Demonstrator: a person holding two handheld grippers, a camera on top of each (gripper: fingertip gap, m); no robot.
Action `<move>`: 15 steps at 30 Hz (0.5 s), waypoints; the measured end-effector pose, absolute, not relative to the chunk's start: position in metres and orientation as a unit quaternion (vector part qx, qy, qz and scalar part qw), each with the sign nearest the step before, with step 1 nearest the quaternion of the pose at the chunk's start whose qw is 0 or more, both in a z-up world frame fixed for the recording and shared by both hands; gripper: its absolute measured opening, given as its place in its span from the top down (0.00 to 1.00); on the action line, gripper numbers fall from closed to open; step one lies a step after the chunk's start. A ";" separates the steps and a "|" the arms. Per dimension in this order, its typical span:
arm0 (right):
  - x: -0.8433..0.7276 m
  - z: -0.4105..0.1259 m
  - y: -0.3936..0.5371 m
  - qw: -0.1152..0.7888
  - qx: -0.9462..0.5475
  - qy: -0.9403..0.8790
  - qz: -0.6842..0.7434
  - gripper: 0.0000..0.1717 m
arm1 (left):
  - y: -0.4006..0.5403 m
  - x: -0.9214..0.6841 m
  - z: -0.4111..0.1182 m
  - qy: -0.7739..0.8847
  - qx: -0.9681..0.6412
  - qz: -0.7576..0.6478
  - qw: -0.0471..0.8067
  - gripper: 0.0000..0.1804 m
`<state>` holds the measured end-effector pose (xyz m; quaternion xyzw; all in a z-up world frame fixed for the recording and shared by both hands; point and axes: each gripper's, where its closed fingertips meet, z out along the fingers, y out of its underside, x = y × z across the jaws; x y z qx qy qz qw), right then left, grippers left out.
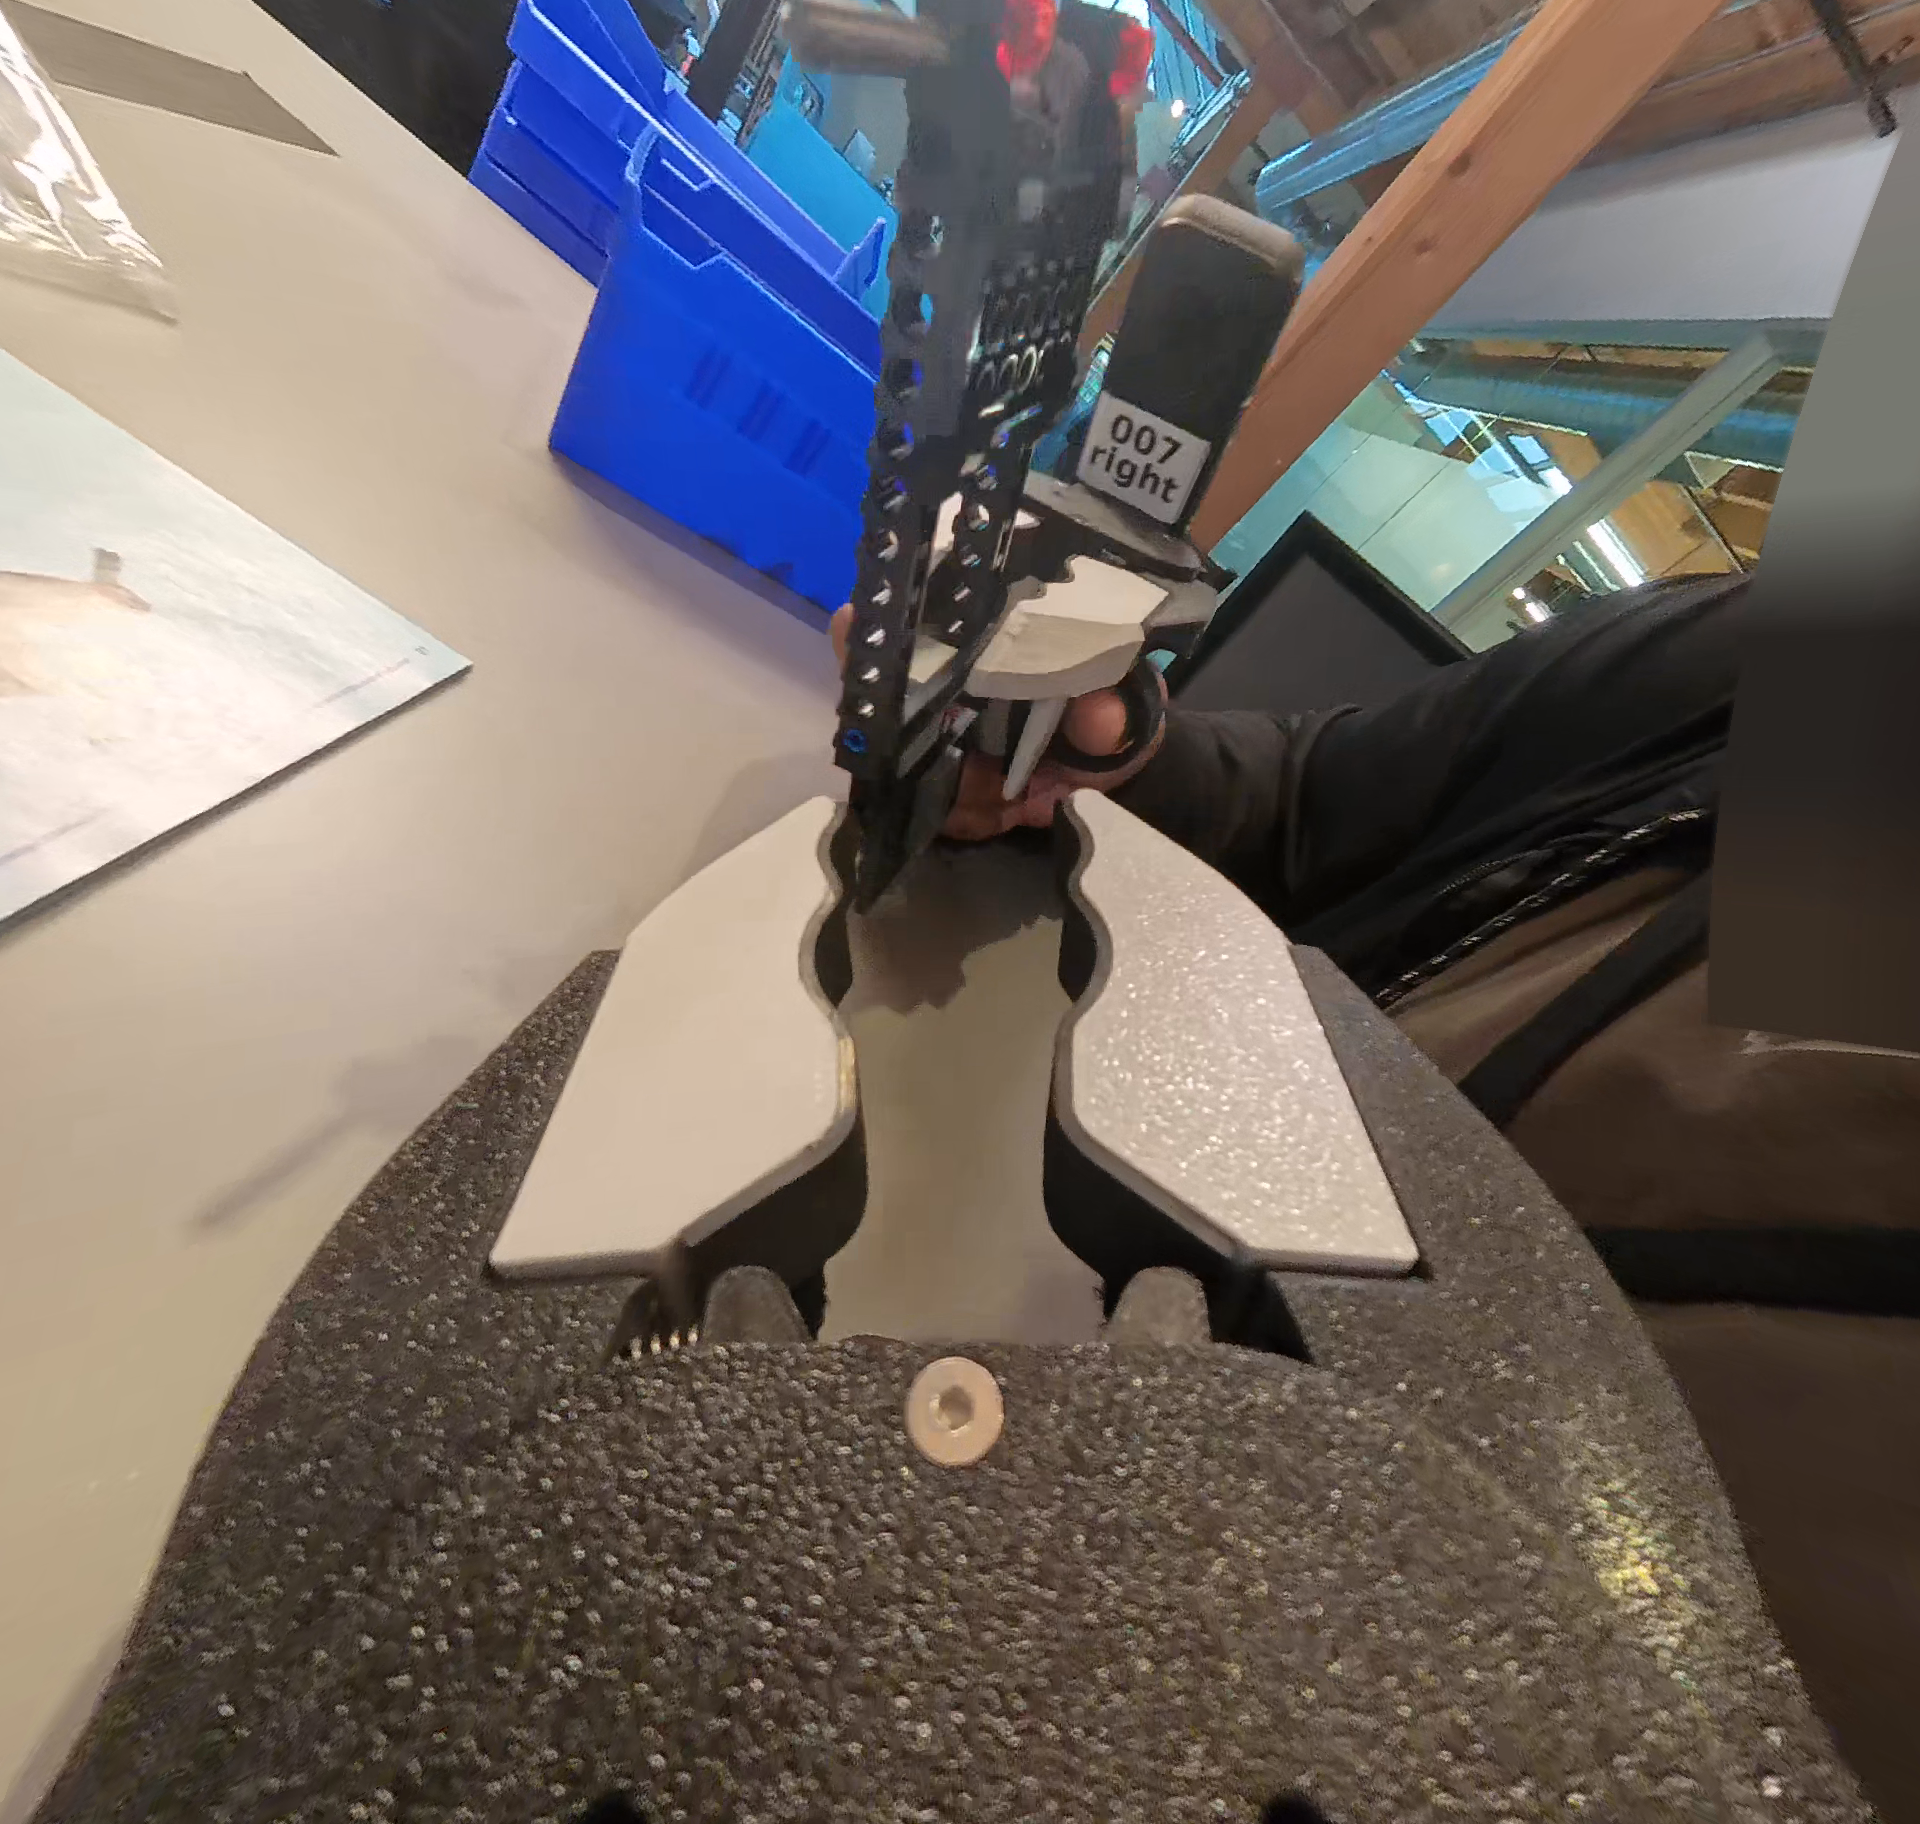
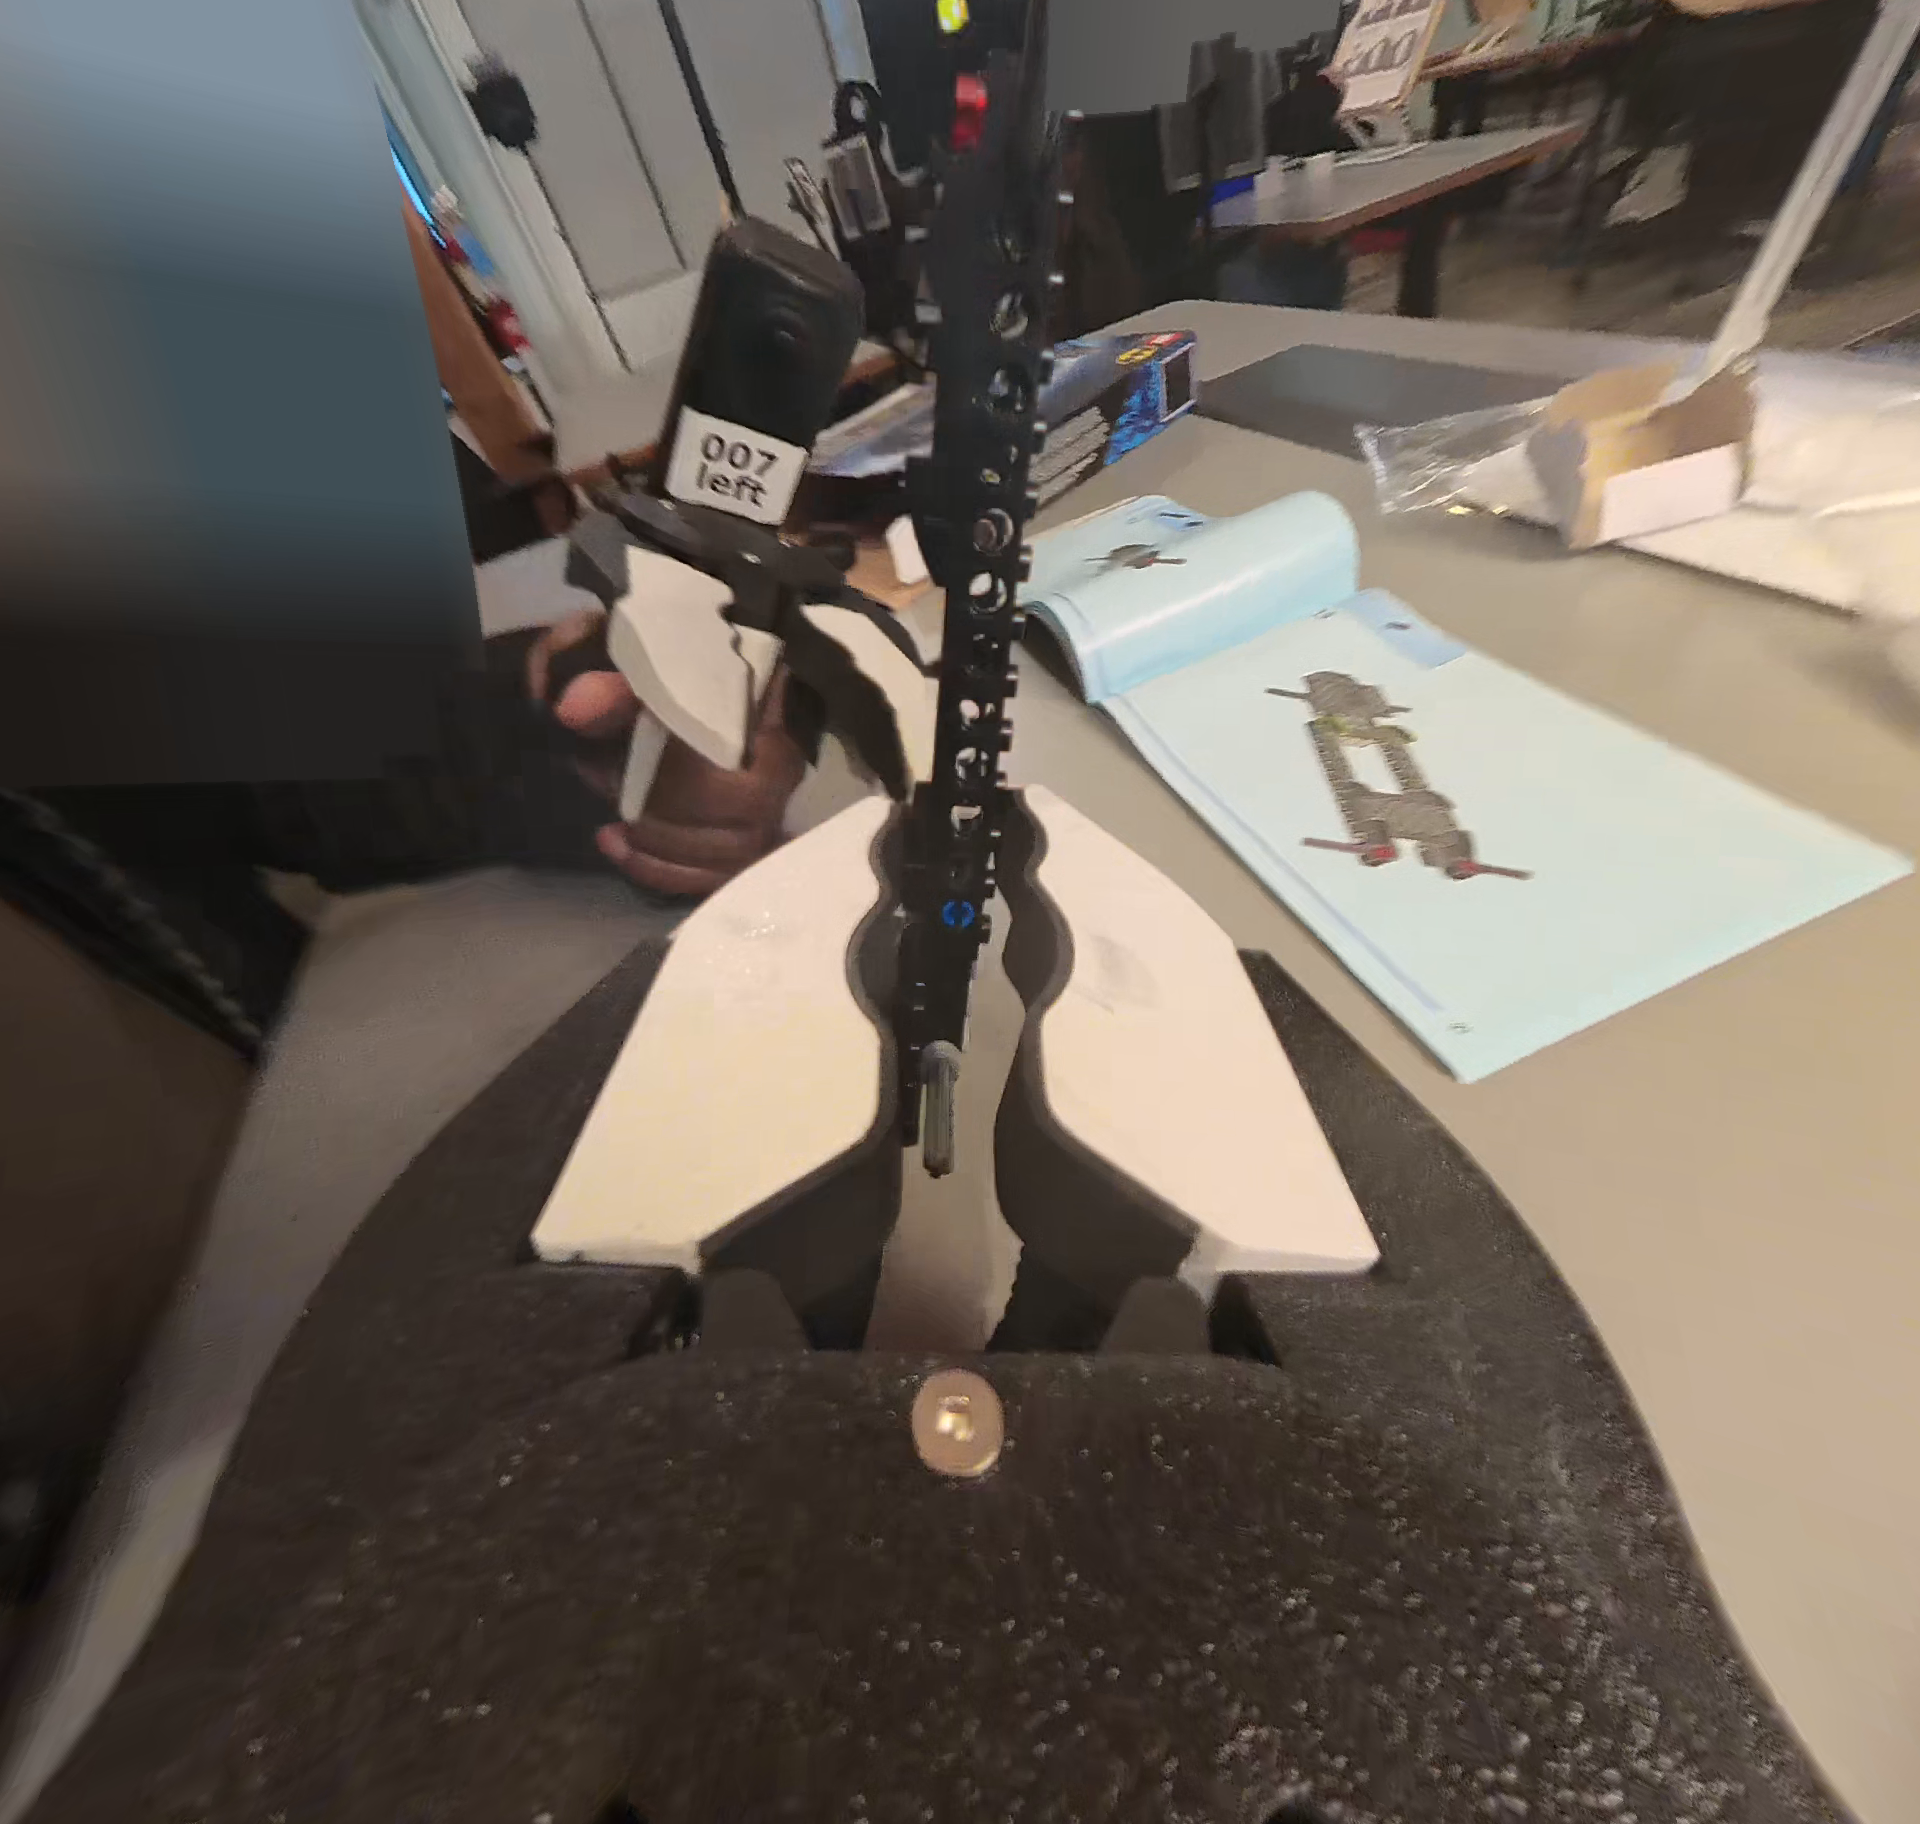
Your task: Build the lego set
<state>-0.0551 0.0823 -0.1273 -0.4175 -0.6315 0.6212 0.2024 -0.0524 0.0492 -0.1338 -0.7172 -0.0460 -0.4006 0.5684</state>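
We hold a long black studded-beam assembly (image 2: 971,652) in the right gripper (image 2: 951,901); its jaws are narrowed onto the lower end, pads pressing both sides. The assembly's long axis runs straight out from these jaws, rising well above the tabletop (image 2: 1558,1203). A short grey pin juts from its near end, inside the jaws.

The left gripper (image 1: 951,891) stands with jaws parted, nothing clamped. The assembly's (image 1: 914,527) lower tip dips just inside the left finger (image 1: 727,995); the right pad stands clear. So the left gripper sits just below and beside the held end.

The build looks slim, with rows of holes, a blue pin low down and red pieces at the far end.

An open pale-blue instruction booklet (image 2: 1455,787) lies to the right; blue bins (image 1: 707,361) stand beyond.
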 end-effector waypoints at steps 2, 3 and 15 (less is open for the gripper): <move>-0.058 -0.132 0.088 0.250 -0.406 -0.654 0.587 0.91 | 0.050 -0.057 -0.135 -0.051 -0.721 -0.392 0.569 0.80; -0.060 -0.134 0.092 0.276 -0.400 -0.665 0.567 0.91 | 0.050 -0.060 -0.137 -0.053 -0.725 -0.383 0.570 0.80; -0.067 -0.155 0.115 0.485 -0.293 -0.762 0.313 0.91 | 0.030 -0.110 -0.147 -0.058 -0.769 -0.265 0.578 0.81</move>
